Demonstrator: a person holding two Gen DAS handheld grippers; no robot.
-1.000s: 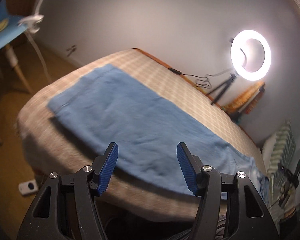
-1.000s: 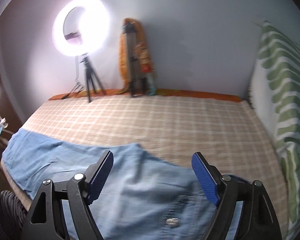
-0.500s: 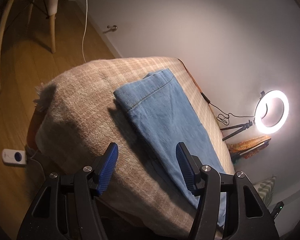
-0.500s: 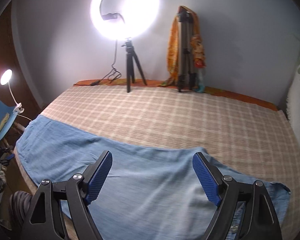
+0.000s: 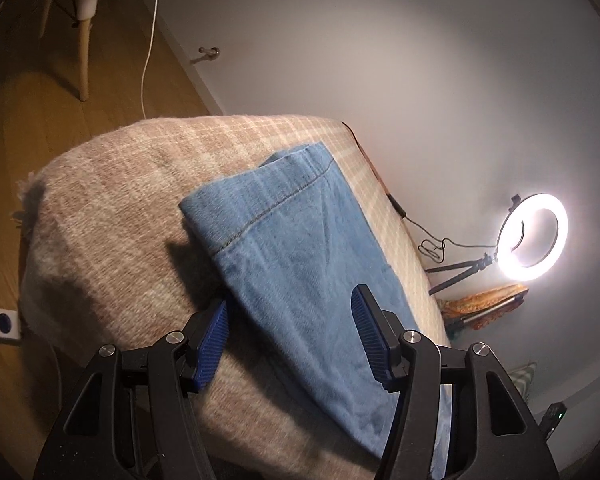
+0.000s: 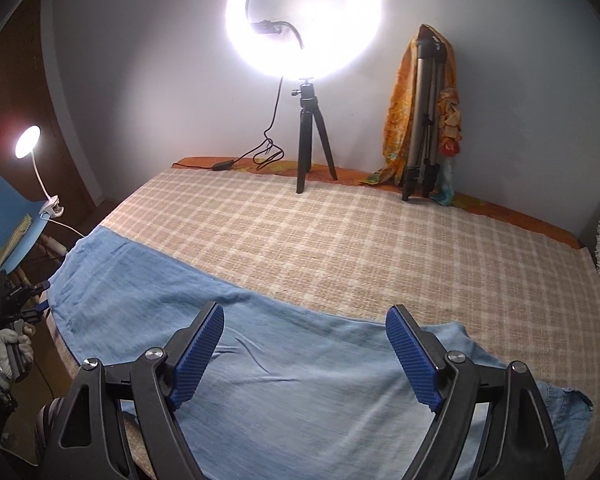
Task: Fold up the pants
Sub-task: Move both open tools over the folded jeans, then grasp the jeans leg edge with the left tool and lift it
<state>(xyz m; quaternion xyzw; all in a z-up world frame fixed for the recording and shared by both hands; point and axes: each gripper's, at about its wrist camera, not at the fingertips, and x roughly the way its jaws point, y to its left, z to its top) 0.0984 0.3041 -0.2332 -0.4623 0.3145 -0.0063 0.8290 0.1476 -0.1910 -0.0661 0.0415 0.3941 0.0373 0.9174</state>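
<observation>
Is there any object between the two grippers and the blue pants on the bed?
Nothing visible. The left gripper and the right gripper are open just above the pants, with only bare denim and the checked blanket ahead.

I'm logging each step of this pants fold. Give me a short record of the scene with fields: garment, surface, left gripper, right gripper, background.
garment: blue pants, lying flat along the near edge
surface: bed with checked blanket
left gripper: open, over the pants' end, holding nothing
right gripper: open, over the pants' middle, holding nothing
background: lit ring light on tripod, second tripod draped with orange cloth
</observation>
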